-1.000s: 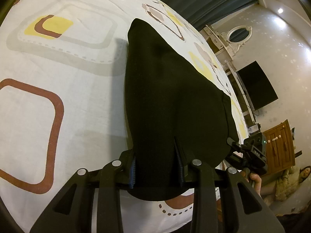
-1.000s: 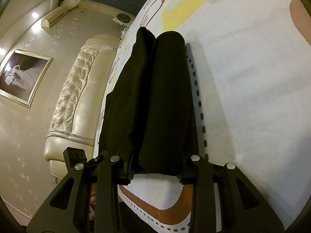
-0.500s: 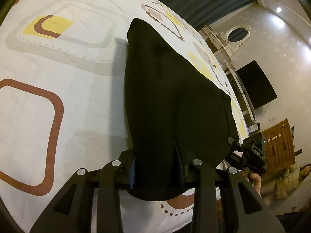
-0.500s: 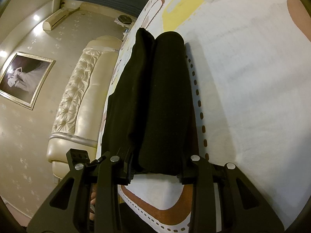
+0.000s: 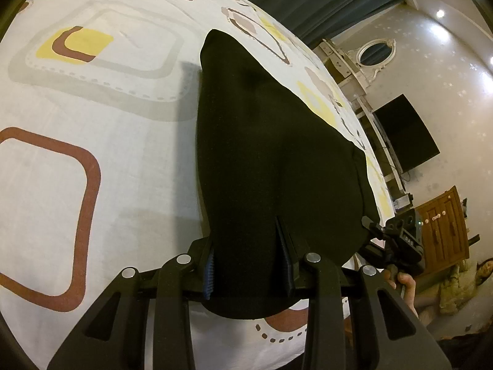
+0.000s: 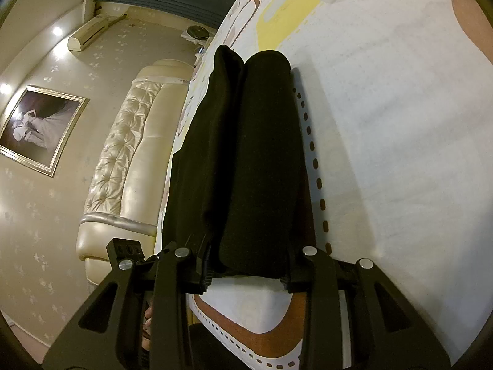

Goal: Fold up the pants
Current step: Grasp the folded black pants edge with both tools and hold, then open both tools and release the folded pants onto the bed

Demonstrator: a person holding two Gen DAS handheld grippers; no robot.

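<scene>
Black pants [image 5: 271, 141] lie lengthwise on a bed with a white patterned sheet [image 5: 107, 169], narrowing toward the far end. My left gripper [image 5: 246, 246] is shut on the near edge of the cloth, which fills the gap between its pads. In the right wrist view the pants [image 6: 246, 141] show as two long dark folds side by side on the sheet [image 6: 385, 123]. My right gripper [image 6: 248, 262] is shut on the near end of the right fold. The right gripper [image 5: 397, 234] also shows at the pants' right corner, held by a hand [image 5: 406, 286].
A cream tufted headboard [image 6: 123, 160] runs along the bed's left side in the right wrist view, with a framed picture [image 6: 40, 126] on the wall. A dark screen [image 5: 403, 135] and a wooden cabinet [image 5: 443, 228] stand beyond the bed's right edge.
</scene>
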